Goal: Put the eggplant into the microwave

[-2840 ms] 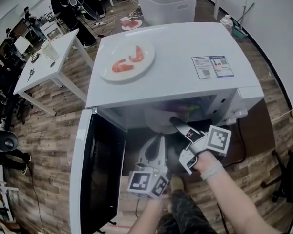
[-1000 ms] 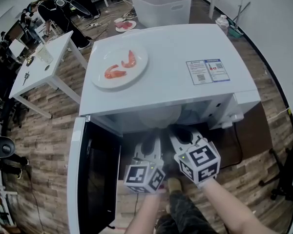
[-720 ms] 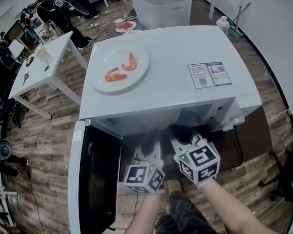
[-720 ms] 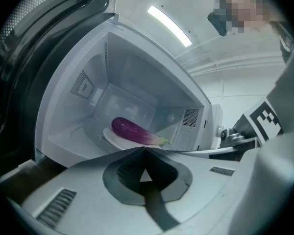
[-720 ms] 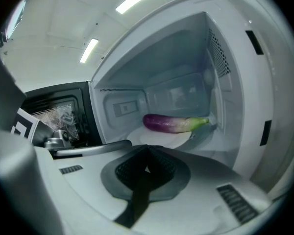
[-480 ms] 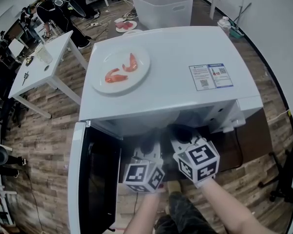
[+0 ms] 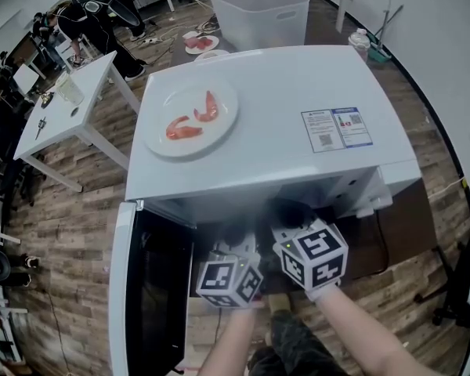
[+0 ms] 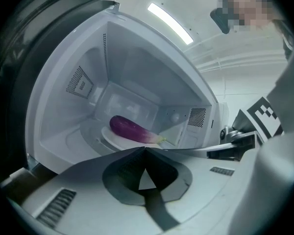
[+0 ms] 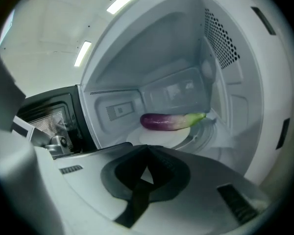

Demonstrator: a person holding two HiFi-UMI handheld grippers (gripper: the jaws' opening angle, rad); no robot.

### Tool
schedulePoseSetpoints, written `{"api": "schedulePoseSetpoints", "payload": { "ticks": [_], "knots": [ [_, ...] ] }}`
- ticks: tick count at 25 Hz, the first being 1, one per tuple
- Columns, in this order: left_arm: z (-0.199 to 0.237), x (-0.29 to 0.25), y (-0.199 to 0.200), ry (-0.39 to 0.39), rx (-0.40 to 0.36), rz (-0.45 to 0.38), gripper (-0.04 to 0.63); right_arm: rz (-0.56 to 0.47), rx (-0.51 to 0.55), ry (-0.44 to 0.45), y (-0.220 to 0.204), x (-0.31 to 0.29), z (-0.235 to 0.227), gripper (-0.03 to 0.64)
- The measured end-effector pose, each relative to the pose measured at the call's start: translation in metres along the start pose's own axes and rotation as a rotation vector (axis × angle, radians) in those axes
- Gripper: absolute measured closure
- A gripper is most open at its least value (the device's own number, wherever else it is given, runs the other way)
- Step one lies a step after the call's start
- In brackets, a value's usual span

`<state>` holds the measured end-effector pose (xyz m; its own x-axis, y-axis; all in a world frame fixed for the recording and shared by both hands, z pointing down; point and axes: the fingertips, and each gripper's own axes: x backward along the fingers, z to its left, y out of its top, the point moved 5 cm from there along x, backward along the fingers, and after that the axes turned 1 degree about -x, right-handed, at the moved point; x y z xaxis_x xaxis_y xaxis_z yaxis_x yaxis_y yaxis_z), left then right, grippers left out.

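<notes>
The purple eggplant (image 8: pixel 132 130) with its green stem end lies on a small white plate (image 9: pixel 161 137) on the turntable inside the white microwave (image 7: pixel 274 108). From the right gripper view the eggplant (image 9: pixel 169 121) lies crosswise, stem to the right. The microwave door (image 7: pixel 153 288) hangs open to the left. My left gripper (image 8: pixel 144 148) and right gripper (image 9: pixel 148 146) are both shut and empty. They sit side by side just outside the oven mouth, apart from the eggplant. In the head view their marker cubes hide the jaws.
On top of the microwave sits a white plate (image 7: pixel 189 116) with red pieces of food. A white table (image 7: pixel 63 100) stands at the left and a white bin (image 7: pixel 260 10) behind. People are at the back left. The floor is wood planks.
Since the earliest frame my right gripper has drawn back from the oven mouth and now sits beside the left one. Over the last second both grippers have hardly moved.
</notes>
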<state>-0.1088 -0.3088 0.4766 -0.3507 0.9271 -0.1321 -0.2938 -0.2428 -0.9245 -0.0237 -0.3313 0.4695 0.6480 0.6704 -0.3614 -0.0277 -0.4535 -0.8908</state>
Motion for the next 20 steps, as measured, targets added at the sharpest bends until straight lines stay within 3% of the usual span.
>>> {"api": "schedulePoseSetpoints", "payload": {
  "ticks": [20],
  "knots": [
    [0.008, -0.005, 0.007, 0.026, 0.019, -0.021, 0.597, 0.002, -0.060, 0.006, 0.005, -0.012, -0.003, 0.612]
  ]
}}
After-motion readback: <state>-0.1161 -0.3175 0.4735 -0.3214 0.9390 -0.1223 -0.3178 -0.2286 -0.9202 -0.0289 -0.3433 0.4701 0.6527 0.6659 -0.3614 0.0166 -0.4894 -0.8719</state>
